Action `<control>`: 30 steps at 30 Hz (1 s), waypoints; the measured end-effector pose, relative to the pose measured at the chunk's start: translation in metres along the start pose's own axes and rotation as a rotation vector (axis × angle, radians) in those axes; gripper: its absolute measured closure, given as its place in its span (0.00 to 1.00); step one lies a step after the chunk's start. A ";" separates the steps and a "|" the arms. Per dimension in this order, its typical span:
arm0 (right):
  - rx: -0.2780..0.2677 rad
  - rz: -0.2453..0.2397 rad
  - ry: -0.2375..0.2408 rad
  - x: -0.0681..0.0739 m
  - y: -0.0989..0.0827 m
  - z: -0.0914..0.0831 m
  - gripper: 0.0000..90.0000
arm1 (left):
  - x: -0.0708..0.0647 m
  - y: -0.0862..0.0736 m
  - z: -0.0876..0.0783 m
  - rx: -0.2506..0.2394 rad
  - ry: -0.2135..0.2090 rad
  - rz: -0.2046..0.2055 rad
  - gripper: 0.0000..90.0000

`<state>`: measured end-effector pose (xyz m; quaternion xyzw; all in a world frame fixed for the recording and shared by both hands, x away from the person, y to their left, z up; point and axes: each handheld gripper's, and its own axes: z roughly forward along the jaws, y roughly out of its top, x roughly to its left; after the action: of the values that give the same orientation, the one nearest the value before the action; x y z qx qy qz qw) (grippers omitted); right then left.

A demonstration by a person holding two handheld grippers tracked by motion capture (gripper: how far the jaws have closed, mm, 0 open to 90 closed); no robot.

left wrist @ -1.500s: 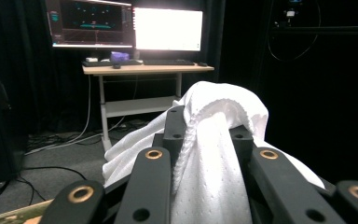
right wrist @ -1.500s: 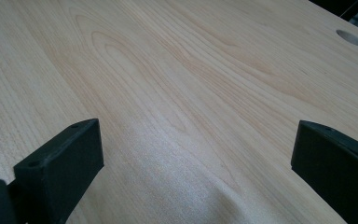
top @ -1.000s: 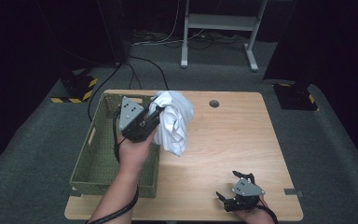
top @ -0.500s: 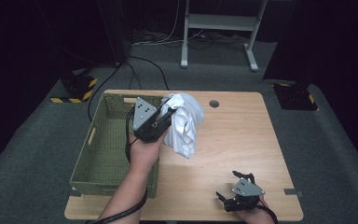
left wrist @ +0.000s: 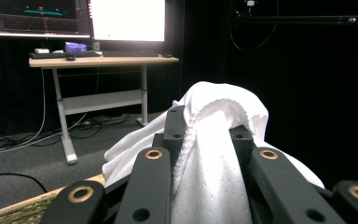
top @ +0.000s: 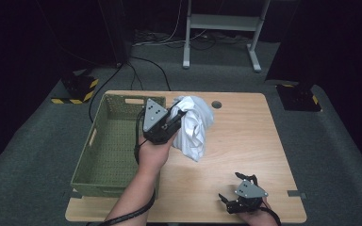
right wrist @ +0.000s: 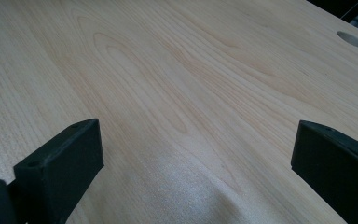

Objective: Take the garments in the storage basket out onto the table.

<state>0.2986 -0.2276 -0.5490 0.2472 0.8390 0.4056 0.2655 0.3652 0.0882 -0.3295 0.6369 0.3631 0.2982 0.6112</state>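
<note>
A white cloth (top: 195,126) hangs bunched over the table, just right of the green basket (top: 104,141). My left gripper (top: 175,117) is shut on its upper part and holds it up above the wood. In the left gripper view the cloth (left wrist: 214,158) is pinched between the two black jaws and drapes over them. My right gripper (top: 238,193) rests near the table's front right edge, open. In the right gripper view its jaws stand wide apart over bare wood (right wrist: 191,93) with nothing between them.
The green woven basket stands on the left half of the wooden table (top: 245,136). A round cable hole (top: 216,104) sits near the table's far edge. Beyond the table are a desk frame (top: 221,28), floor cables and dark carpet.
My left gripper has carried the white cloth to the right, from above the basket's right rim to over the table's wood. The right gripper has stayed where it was.
</note>
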 end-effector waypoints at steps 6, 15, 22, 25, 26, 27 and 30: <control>-0.001 0.001 0.000 0.000 0.000 0.000 0.02 | -0.006 -0.001 0.006 0.003 -0.016 -0.003 0.84; -0.005 0.002 0.002 0.000 0.000 0.000 0.02 | -0.015 -0.005 0.015 0.012 -0.037 -0.008 0.84; -0.005 0.002 0.002 0.000 0.000 0.000 0.02 | -0.020 -0.010 0.022 0.023 -0.047 -0.012 0.84; -0.006 0.002 0.002 0.000 0.000 0.000 0.02 | -0.023 -0.012 0.025 0.029 -0.049 -0.018 0.84; -0.006 0.002 0.002 0.000 0.000 0.000 0.02 | -0.024 -0.014 0.026 0.028 -0.050 -0.024 0.84; -0.006 0.002 0.002 0.000 0.000 0.000 0.02 | -0.024 -0.015 0.027 0.031 -0.050 -0.021 0.84; -0.007 0.001 0.003 0.000 0.000 0.000 0.02 | -0.026 -0.019 0.031 0.038 -0.050 -0.026 0.84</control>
<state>0.2985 -0.2281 -0.5489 0.2462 0.8377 0.4091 0.2650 0.3744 0.0491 -0.3487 0.6509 0.3617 0.2674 0.6116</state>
